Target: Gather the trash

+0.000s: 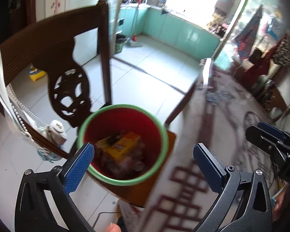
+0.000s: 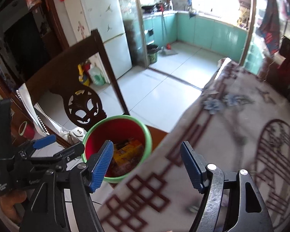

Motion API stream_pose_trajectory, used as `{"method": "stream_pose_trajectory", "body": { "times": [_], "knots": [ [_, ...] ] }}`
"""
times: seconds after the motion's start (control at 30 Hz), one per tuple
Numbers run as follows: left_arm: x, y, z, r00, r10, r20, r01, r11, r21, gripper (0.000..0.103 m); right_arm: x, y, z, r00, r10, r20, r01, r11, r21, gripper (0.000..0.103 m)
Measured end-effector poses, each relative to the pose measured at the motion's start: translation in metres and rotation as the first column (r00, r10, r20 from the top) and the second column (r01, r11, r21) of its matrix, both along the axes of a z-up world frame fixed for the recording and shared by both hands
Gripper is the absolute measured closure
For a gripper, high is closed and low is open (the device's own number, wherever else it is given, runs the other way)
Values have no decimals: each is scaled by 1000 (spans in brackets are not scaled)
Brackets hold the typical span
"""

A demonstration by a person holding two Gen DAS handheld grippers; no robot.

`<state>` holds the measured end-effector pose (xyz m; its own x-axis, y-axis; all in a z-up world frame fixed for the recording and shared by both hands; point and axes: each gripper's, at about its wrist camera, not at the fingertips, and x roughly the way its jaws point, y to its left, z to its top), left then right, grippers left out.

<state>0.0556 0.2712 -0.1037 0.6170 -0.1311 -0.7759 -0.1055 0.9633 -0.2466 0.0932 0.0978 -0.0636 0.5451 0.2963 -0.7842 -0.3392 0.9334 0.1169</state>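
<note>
A red trash bin with a green rim [image 1: 98, 116] stands on a chair seat beside the table; it also shows in the right wrist view [image 2: 123, 118]. Inside lie a yellow-orange box [image 1: 121, 145] and crumpled wrappers; the box also shows in the right wrist view [image 2: 125, 150]. My left gripper [image 1: 143, 166] is open and empty, just above the bin's near rim. My right gripper [image 2: 147, 166] is open and empty, over the table edge next to the bin. The right gripper shows at the right in the left wrist view [image 1: 268, 135]. The left gripper shows at the left in the right wrist view [image 2: 48, 145].
A dark carved wooden chair back [image 1: 67, 89] stands behind the bin. A table with a patterned cloth [image 2: 232, 135] fills the right. White cloth and a bead string [image 1: 19, 116] hang on the left. A tiled floor [image 1: 154, 73] leads to a kitchen with green cabinets.
</note>
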Motion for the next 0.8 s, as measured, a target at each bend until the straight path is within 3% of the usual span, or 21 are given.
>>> {"method": "stream_pose_trajectory", "body": {
  "times": [0.2, 0.47, 0.6, 0.8],
  "knots": [
    [-39, -68, 37, 982, -18, 186, 5, 998, 67, 0, -48, -74, 30, 995, -63, 73, 58, 996, 68, 20],
    [-62, -149, 81, 939, -51, 340, 2, 990, 142, 0, -95, -159, 60, 959, -174, 223, 156, 983, 97, 17],
    [-68, -174, 94, 916, -27, 399, -38, 987, 156, 0, -107, -189, 75, 933, -218, 286, 212, 976, 51, 16],
    [-69, -193, 102, 923, -11, 386, -52, 987, 152, 0, -119, -224, 90, 919, -252, 303, 248, 967, 52, 16]
  ]
}}
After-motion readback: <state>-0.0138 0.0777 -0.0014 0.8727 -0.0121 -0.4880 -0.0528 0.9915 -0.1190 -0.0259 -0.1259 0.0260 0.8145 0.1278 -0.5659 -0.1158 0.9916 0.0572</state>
